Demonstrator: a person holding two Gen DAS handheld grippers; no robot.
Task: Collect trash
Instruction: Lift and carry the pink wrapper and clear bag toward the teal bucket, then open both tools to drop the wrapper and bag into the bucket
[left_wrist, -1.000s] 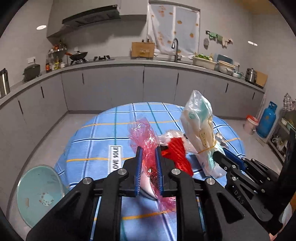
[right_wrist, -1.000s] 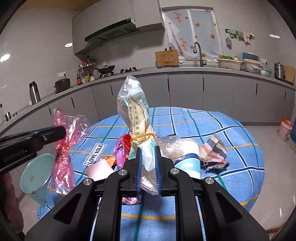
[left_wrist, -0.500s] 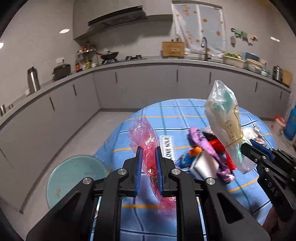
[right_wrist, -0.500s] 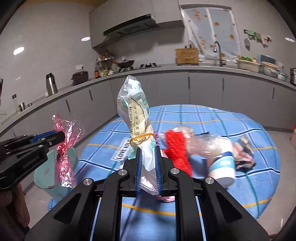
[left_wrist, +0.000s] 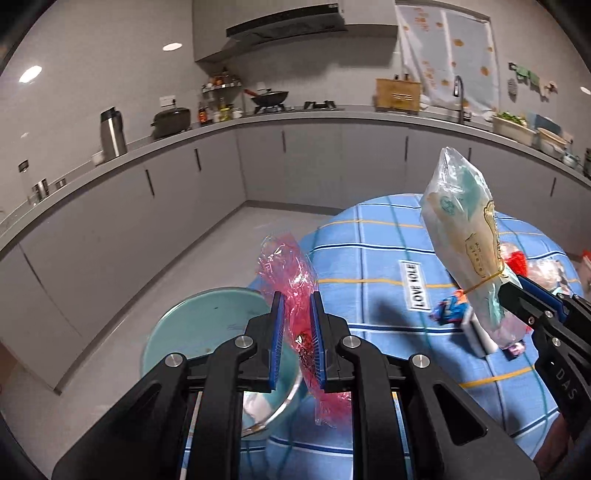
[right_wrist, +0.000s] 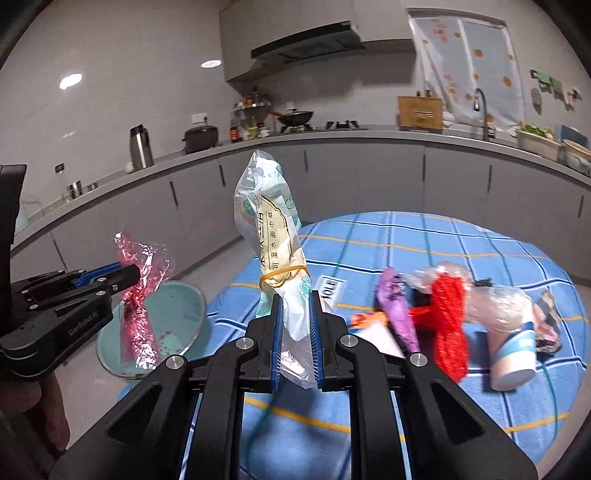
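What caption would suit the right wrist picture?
Right gripper clamps a banded clear packet; left gripper holds a pink wrapper above the teal bin.

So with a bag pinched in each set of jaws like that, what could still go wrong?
The pink wrapper is thin and flimsy; it could slip from the left gripper before it is over the teal bin. The wet-wipe pack stands tall above the right gripper, so it might tip out. Either could land on the floor.
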